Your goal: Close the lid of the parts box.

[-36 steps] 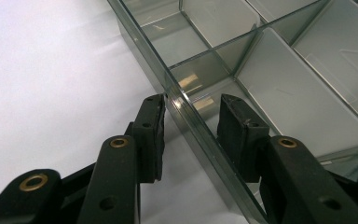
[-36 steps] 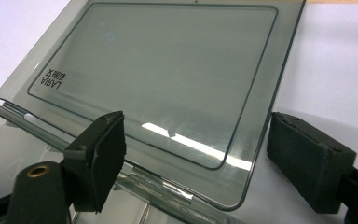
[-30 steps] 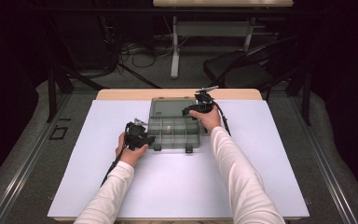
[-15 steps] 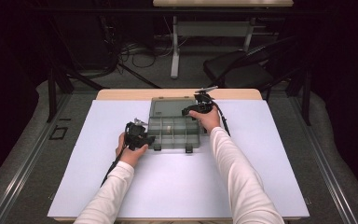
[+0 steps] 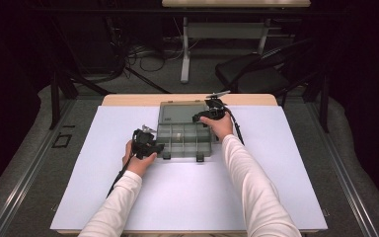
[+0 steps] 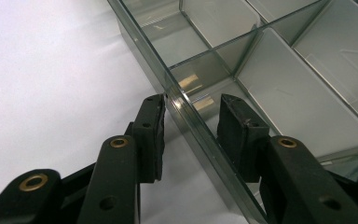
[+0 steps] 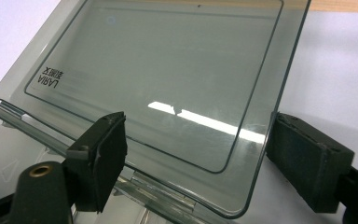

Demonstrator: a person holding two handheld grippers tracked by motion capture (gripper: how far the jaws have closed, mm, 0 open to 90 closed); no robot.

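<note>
At the middle of the white table sheet [image 5: 103, 197], the open compartment box [image 5: 185, 140] is sitting. The left gripper [image 6: 191, 126] is straddling its side wall [image 6: 200, 135] without squeezing, while the right gripper [image 7: 196, 158] is gaping wide around the raised lid [image 7: 168, 84]; ungripped, the box could be sliding and the lid dropping.

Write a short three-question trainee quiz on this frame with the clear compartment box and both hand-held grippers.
1. True or false: the lid of the compartment box is open.
2. Which part of the box do the left hand-held gripper's jaws straddle: A) a side wall, B) the lid, C) a front latch?
3. Which hand-held gripper is at the lid?

Key: 1. True, it lies back behind the tray. 2. A; the pads stand either side of the wall, not visibly pressing. 3. The right hand-held gripper, jaws wide apart.
</note>
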